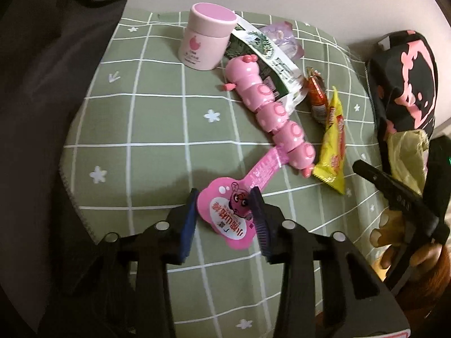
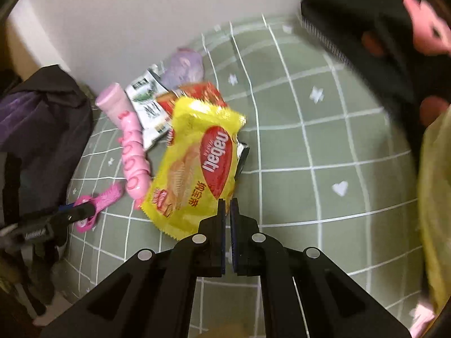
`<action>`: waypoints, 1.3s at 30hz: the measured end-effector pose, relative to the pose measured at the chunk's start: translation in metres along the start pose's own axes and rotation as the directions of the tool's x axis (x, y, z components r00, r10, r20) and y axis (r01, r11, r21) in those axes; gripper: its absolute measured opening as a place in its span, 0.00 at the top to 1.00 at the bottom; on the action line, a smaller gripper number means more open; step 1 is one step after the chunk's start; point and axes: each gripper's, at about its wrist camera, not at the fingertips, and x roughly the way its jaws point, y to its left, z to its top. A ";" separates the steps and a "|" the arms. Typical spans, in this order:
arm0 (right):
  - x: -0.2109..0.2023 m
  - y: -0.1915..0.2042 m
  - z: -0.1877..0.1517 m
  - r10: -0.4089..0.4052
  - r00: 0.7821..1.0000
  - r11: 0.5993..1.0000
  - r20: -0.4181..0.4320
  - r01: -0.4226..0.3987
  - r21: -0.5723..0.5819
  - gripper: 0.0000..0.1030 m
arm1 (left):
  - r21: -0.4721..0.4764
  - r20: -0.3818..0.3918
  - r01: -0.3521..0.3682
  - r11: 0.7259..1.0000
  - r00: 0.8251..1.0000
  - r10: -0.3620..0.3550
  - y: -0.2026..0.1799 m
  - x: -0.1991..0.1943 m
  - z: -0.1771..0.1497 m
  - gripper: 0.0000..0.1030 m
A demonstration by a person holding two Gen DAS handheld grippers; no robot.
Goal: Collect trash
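Note:
My left gripper is open, its fingers on either side of a pink lollipop wrapper lying flat on the green checked cloth. My right gripper is shut on the edge of a yellow wafer packet and holds it above the cloth. That packet also shows in the left wrist view. A red wrapper, a green-and-white wrapper and a purple wrapper lie at the far side. A black bin lined with a yellow bag stands at the right.
A pink caterpillar toy lies between the wrappers. A pink-lidded jar stands at the back by the white wall. Dark clothing hangs at the left edge of the cloth.

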 end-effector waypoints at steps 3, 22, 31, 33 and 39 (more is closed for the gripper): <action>-0.008 0.003 0.003 -0.030 1.000 0.999 -0.002 0.030 -0.039 0.95 | 0.024 0.008 0.004 1.000 1.000 -0.005 -0.010 -0.001 0.001 0.78; 0.012 0.003 -0.008 -0.070 0.965 0.997 -0.253 0.063 -0.036 0.95 | -0.032 0.008 0.039 0.999 0.999 -0.039 -0.003 -0.012 -0.007 0.81; 0.009 -0.001 -0.015 -0.061 0.978 0.987 -0.201 0.090 0.135 0.94 | -0.055 -0.005 0.058 0.997 0.998 -0.059 -0.001 -0.010 -0.010 0.81; 0.008 0.000 -0.015 -0.073 0.976 0.988 -0.206 0.099 0.119 0.94 | -0.059 -0.007 0.064 0.996 0.998 -0.064 -0.001 -0.009 -0.010 0.81; 0.006 0.000 -0.020 -0.070 0.978 0.989 -0.194 0.093 0.115 0.94 | -0.076 -0.018 0.070 0.995 0.997 -0.072 -0.003 -0.005 -0.009 0.81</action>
